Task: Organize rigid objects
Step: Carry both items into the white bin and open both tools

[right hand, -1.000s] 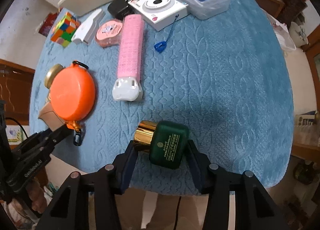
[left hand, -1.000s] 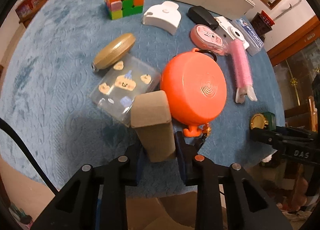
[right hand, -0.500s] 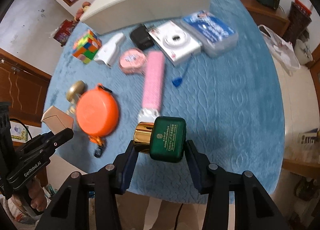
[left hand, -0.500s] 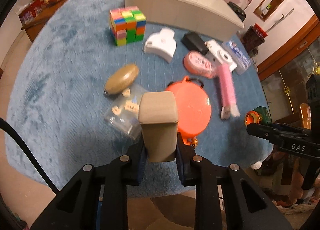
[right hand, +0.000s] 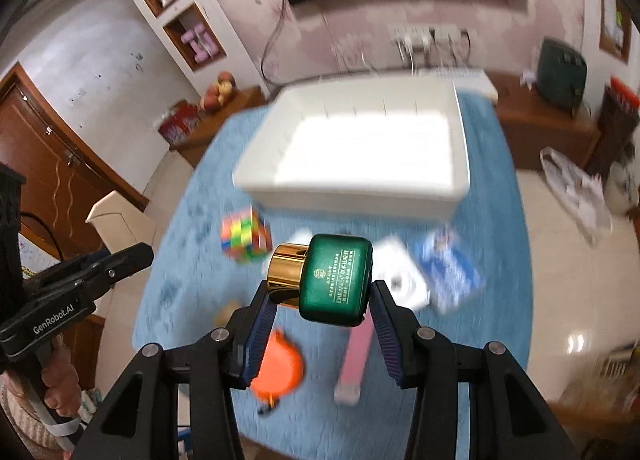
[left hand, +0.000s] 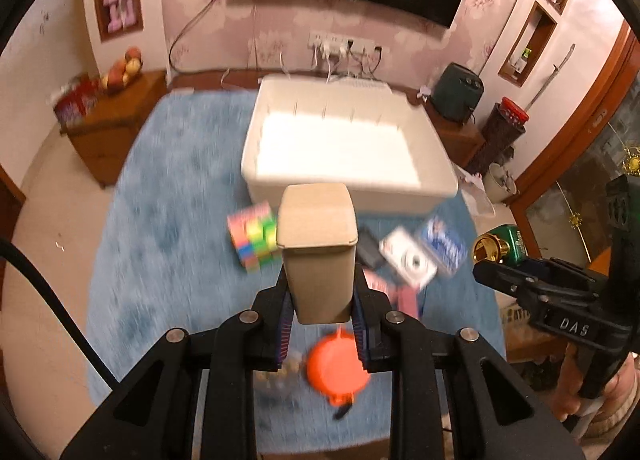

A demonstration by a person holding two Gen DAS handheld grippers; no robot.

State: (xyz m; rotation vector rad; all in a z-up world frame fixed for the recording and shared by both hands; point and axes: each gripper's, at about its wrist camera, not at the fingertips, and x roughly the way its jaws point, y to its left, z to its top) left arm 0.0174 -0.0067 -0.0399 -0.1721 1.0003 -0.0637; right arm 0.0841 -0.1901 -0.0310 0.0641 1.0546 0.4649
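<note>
Both hands carry loads held clear above the blue tabletop [left hand: 168, 220]. The left gripper [left hand: 320, 312] pinches a tan box [left hand: 318, 252] upright between its fingers, gripped low on its sides so the lid end stays free. The right gripper [right hand: 320, 300] clamps a green bottle [right hand: 338, 280] lying sideways, its gold cap [right hand: 286, 274] pointing left. Ahead, the empty white bin [left hand: 344, 148] sits open at the tabletop's far end, the likely destination for both. Left on the cloth: a colour cube [left hand: 254, 236], white camera [left hand: 408, 258], orange disc [left hand: 336, 370] and pink roller [right hand: 354, 356].
</note>
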